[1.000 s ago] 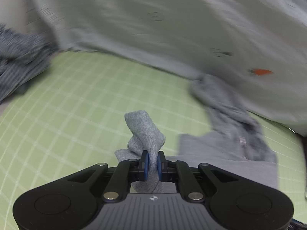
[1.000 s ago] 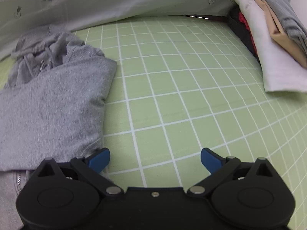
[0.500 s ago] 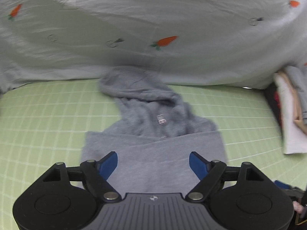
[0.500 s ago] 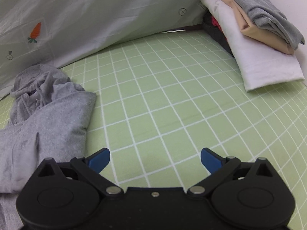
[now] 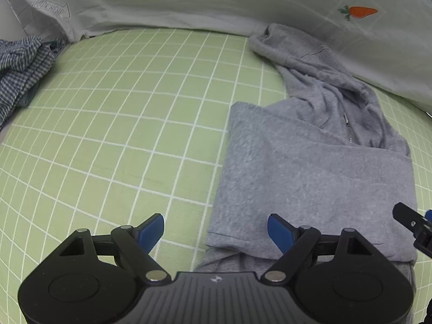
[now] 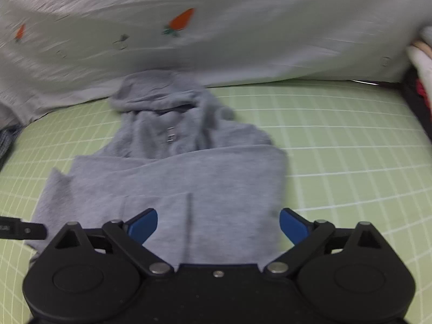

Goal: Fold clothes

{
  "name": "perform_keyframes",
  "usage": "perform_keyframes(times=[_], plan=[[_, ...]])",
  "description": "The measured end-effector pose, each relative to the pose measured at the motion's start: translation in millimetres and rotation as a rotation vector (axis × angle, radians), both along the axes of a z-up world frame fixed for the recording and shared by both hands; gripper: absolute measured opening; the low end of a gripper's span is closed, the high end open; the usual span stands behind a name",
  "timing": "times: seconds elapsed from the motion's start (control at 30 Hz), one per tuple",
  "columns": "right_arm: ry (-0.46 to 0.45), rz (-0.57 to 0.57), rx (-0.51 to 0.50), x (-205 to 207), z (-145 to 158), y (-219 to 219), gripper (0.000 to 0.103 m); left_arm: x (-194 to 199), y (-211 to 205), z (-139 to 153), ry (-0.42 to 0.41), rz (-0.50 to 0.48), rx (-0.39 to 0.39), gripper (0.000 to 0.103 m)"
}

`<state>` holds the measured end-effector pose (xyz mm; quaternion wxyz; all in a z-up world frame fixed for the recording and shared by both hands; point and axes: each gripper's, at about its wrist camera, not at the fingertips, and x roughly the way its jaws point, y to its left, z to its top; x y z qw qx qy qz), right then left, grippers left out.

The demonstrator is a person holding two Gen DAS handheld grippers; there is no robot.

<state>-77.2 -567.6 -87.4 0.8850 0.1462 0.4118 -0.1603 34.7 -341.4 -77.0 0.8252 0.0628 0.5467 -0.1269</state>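
Hoodie (image 5: 310, 178) lying part-folded on green grid mat (image 5: 121, 135), hood toward carrot-print sheet (image 5: 216, 0). Left claw (image 5: 216, 229), right claw (image 6: 218, 224): both spread, holding nothing. Best gripped at matching hem corners, folded evenly.

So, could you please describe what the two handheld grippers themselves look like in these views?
Both look alike. The left gripper and right gripper each have a matte black body with two round lobes, angular black linkage arms with silver pivot pins, and blue pads on the fingers. The left body is ribbed with a small white logo; the right has a central silver screw. No cables or sleeves show.
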Motion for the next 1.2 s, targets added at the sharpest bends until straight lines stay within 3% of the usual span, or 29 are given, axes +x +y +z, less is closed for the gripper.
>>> perform_keyframes(times=[0.13, 0.23, 0.3, 0.4, 0.6, 0.77, 0.87, 0.9, 1.07, 1.13, 1.2], plan=[[0.023, 0.072, 0.052, 17, -11, 17, 0.081, 9, 5, -8, 0.026, 0.000, -0.019, 0.084], [0.020, 0.104, 0.105, 22, -16, 22, 0.048, 13, 7, -8, 0.033, -0.001, -0.051, 0.084], [0.004, 0.130, 0.132, 21, -16, 23, 0.017, 13, 7, -6, 0.025, -0.005, -0.059, 0.084], [-0.043, 0.151, 0.156, 14, -8, 22, 0.010, 14, 7, -4, 0.018, -0.005, -0.073, 0.084], [-0.132, 0.071, 0.084, -12, 27, 4, 0.009, 9, 4, 7, -0.016, -0.011, -0.086, 0.086], [-0.065, -0.059, 0.015, -27, 19, -28, 0.010, 5, -4, 2, 0.002, -0.030, -0.069, 0.087], [-0.022, -0.112, 0.019, -30, 11, -36, 0.024, 2, -8, 0, 0.008, -0.041, -0.053, 0.087], [-0.013, -0.123, 0.025, -31, 8, -37, 0.038, 1, -9, 0, 0.007, -0.045, -0.051, 0.087], [0.064, -0.094, 0.014, -19, -9, -27, 0.081, 1, -16, -7, 0.025, -0.072, -0.016, 0.089], [0.142, -0.089, 0.019, -12, -22, -26, 0.082, 1, -18, -16, 0.046, -0.077, 0.007, 0.089], [0.139, -0.092, 0.044, -13, -25, -28, 0.086, 1, -17, -21, 0.064, -0.076, 0.011, 0.090]])
